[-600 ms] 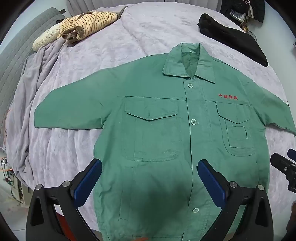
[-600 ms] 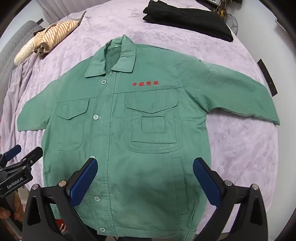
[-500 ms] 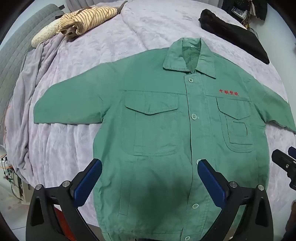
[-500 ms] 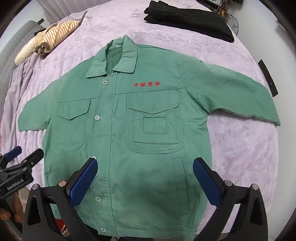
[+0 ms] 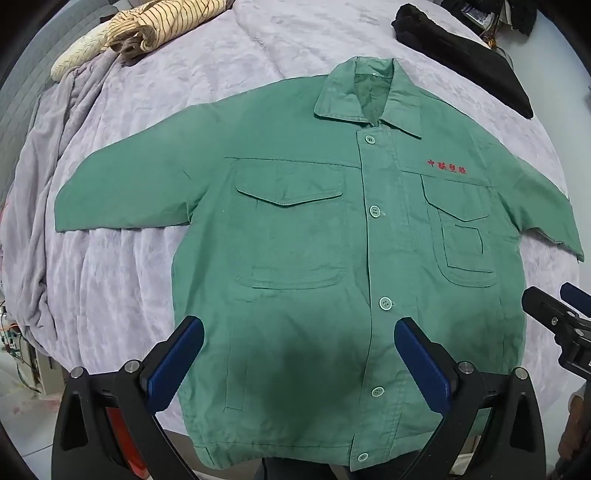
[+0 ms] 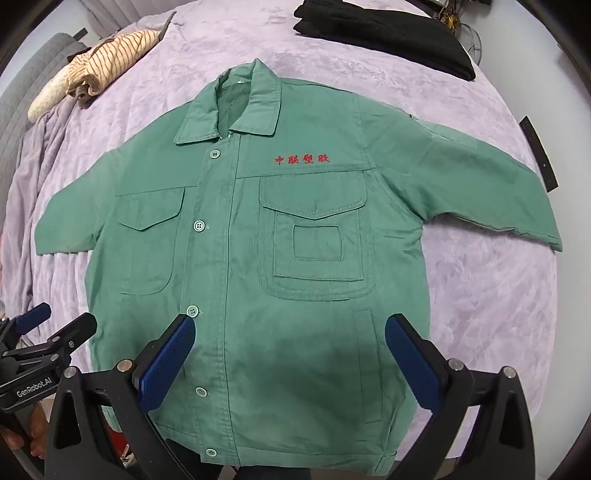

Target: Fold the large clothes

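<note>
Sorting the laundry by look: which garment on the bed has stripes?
The bundled cream garment at the bed's far left corner: it has thin dark stripes. The green jacket spread flat mid-bed and the folded black garment at the far right are plain.

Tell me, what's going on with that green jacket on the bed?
A person is about to fold it. The green jacket lies flat and buttoned on the purple blanket, sleeves spread out to both sides. The left gripper and the right gripper both hover open above its bottom edge, holding nothing. No fold has been made yet. A striped garment and a black one lie farther back.
</note>
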### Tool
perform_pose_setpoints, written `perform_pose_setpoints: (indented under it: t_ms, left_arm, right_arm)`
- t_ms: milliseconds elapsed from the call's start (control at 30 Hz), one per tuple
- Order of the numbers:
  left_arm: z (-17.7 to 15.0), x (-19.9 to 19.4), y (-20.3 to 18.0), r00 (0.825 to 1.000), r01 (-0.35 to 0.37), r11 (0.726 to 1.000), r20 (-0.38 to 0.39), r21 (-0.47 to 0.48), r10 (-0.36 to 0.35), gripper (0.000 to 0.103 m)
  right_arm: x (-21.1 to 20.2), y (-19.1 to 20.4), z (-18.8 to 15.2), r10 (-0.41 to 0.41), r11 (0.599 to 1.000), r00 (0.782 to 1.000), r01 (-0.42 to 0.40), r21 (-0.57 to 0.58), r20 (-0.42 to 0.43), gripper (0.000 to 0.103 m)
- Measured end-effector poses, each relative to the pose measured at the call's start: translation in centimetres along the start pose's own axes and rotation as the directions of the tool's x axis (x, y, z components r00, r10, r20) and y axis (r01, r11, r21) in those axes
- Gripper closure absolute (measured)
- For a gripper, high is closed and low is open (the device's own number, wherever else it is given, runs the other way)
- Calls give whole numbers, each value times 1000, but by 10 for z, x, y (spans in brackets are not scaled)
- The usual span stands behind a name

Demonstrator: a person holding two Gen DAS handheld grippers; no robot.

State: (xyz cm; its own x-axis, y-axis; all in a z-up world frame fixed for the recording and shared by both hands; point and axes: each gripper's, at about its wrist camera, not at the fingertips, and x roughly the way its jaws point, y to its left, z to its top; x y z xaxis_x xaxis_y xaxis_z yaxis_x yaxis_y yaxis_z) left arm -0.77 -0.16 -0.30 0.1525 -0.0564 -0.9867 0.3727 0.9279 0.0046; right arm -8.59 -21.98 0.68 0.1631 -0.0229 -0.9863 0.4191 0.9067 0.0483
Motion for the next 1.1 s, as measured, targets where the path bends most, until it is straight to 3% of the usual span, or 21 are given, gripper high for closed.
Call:
perform_pose_setpoints:
  t_ms: [1100]
  left_arm:
    - [-11,-7,-14,1000,-13,1000,5,6,13,0]
  right_arm:
    - [0,-6,-10,-5,1000,1000,5,13,-11,1]
